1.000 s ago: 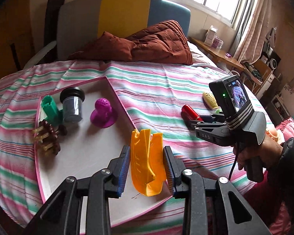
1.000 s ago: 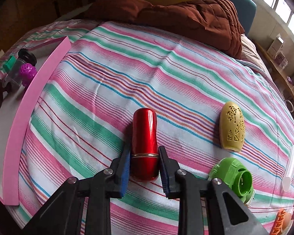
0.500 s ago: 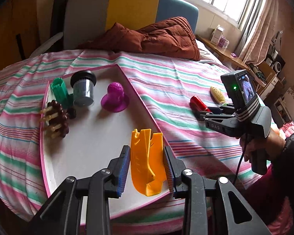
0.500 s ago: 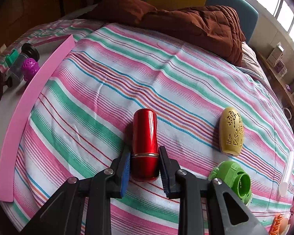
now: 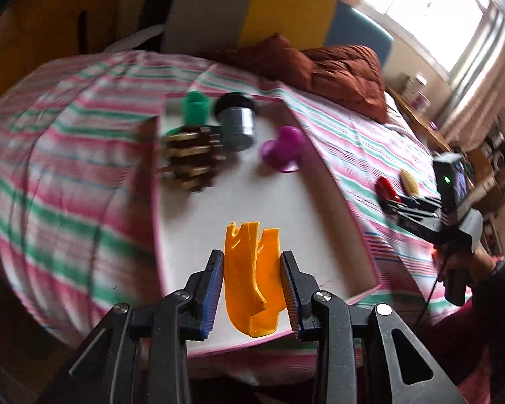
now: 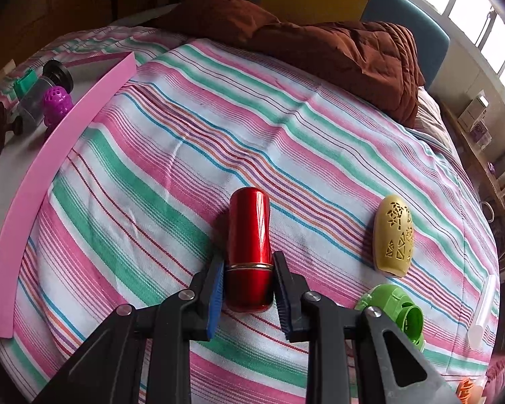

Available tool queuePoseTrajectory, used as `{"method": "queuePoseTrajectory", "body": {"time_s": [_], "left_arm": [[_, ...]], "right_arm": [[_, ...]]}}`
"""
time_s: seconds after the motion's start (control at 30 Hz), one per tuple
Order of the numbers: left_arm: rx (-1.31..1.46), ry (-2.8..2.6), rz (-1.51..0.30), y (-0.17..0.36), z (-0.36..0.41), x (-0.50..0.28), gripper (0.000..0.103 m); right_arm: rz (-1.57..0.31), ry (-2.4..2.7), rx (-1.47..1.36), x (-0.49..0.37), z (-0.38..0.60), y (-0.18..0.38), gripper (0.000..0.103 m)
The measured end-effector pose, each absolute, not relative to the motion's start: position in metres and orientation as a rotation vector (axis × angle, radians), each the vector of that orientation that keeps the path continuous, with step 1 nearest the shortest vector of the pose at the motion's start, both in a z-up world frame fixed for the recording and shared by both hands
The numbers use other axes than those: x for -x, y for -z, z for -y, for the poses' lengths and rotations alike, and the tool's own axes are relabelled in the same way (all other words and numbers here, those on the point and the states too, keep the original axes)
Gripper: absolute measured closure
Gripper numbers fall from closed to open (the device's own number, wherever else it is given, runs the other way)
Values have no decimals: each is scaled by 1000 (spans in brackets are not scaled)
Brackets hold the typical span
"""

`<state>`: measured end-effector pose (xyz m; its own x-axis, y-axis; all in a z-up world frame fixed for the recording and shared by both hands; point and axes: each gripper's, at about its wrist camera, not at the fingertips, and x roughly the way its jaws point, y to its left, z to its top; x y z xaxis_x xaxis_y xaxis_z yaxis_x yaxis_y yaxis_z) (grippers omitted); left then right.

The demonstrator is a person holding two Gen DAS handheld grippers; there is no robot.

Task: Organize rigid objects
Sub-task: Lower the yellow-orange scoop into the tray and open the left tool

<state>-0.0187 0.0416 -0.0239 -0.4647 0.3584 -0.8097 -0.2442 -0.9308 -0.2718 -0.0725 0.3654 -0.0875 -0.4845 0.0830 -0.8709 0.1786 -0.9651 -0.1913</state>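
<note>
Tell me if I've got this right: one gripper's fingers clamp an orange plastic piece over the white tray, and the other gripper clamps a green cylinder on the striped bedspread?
Not quite. The cylinder in the right gripper is glossy red, not green, as the right wrist view shows. The rest holds: the left gripper clamps the orange plastic piece over the white tray.

Orange piece [image 5: 252, 279], red cylinder [image 6: 249, 249], pink-green striped bedspread [image 6: 219, 128]

Far end of the pink-rimmed white tray [image 5: 165, 222] is crowded by a green plastic piece [image 5: 194, 109], grey black-capped jar [image 5: 236, 124], purple perforated knob [image 5: 284, 148] and brown pegged block [image 5: 190, 155]; the near half is left bare.
</note>
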Motion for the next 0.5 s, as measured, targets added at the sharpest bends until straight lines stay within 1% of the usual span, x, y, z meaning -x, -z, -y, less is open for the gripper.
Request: {"method": "queuePoseTrajectory", "body": {"time_s": [0.2,0.5], "left_arm": [[1412,-2429,227,31,-27,28,69],[1405,-2471,159,40,-36,56,69]], "right_arm": [[-433,2630,-1560,76,-363,88,76],[-454,2634,-1558,69,-359,89,76]]}}
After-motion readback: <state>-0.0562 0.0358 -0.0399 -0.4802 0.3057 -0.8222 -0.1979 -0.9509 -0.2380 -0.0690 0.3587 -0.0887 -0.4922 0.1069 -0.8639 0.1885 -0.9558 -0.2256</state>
